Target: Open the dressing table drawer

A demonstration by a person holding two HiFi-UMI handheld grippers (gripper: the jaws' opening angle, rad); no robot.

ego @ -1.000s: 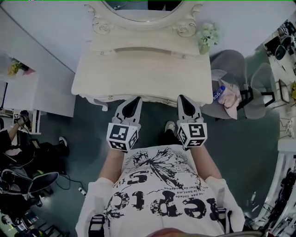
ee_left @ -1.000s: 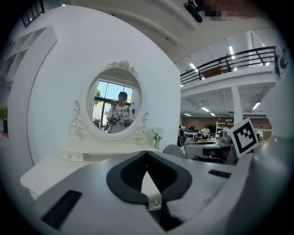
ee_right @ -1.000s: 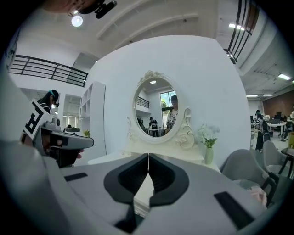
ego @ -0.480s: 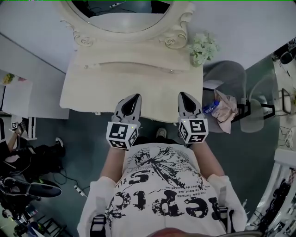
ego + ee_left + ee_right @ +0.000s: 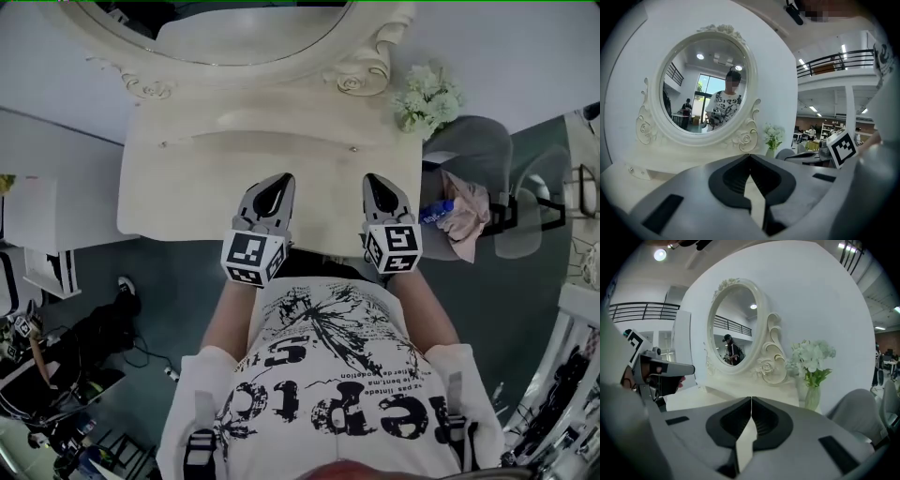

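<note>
Desk (image 5: 187,197): fills the upper centre of the head view.
Drawer (image 5: 258,141): we judge it to be the shut raised tier below the mirror (image 5: 246,37), well ahead of both tools.
Flowers (image 5: 427,98): upper right; a wide swing of ours could topple them.
Left hand-held gripper (image 5: 277,180), right hand-held gripper (image 5: 376,180): jaws pressed together, empty; unopened, they would skid off a knob.
Knobs (image 5: 353,148): small; a one-sided pull may jam the drawer.
</note>
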